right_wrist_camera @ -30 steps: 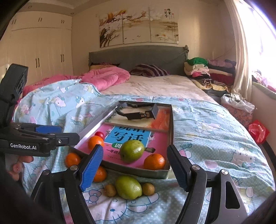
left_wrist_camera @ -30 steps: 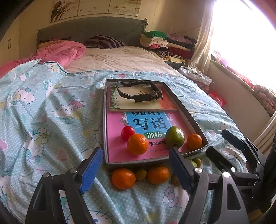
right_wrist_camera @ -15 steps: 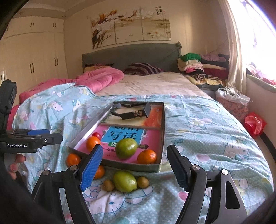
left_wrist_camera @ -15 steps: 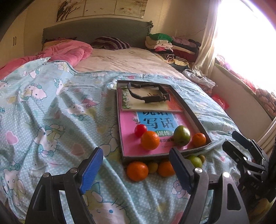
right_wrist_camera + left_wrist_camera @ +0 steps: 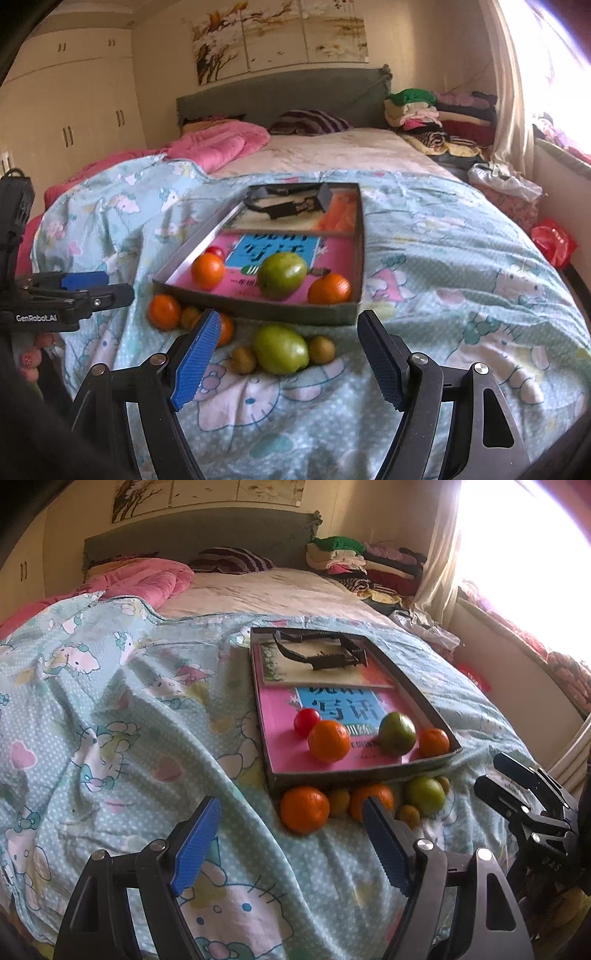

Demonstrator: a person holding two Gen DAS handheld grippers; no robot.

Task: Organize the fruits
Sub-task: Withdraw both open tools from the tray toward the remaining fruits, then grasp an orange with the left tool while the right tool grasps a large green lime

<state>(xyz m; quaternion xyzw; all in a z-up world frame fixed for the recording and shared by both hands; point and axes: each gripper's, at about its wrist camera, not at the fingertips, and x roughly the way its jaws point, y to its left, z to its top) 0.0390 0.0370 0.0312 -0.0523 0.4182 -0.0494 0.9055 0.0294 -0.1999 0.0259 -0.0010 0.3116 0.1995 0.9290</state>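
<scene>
A: Tray (image 5: pixel 356 236) position?

B: Lies flat on the blue cartoon-print quilt (image 5: pixel 122 709), toward the foot edge of the bed. Lined with a pink book (image 5: pixel 325 253); a black clamp-like tool (image 5: pixel 321 651) rests at the tray's far end.

A: Fruit inside?

B: Four pieces along the tray's near edge: small red fruit (image 5: pixel 306 720), large orange (image 5: pixel 328 740), green fruit (image 5: pixel 282 275), small orange (image 5: pixel 328 288) in the near right corner.

A: Fruit outside?

B: Row on the quilt, just beside the tray's near wall. Left to right in the right wrist view: loose orange (image 5: pixel 164 312), a small orange-brown fruit, second orange (image 5: pixel 371 800) partly behind a blue pad, brown kiwi-like fruit (image 5: pixel 243 359), loose green fruit (image 5: pixel 280 349), another brown fruit (image 5: pixel 321 349).

A: Grippers?

B: Left gripper (image 5: pixel 291 845): fingers spread wide, nothing between them, above the quilt near the loose orange. Right gripper (image 5: pixel 288 363): fingers likewise apart and empty, above the quilt with the loose green fruit between the fingers in view; contact cannot be told.
</scene>
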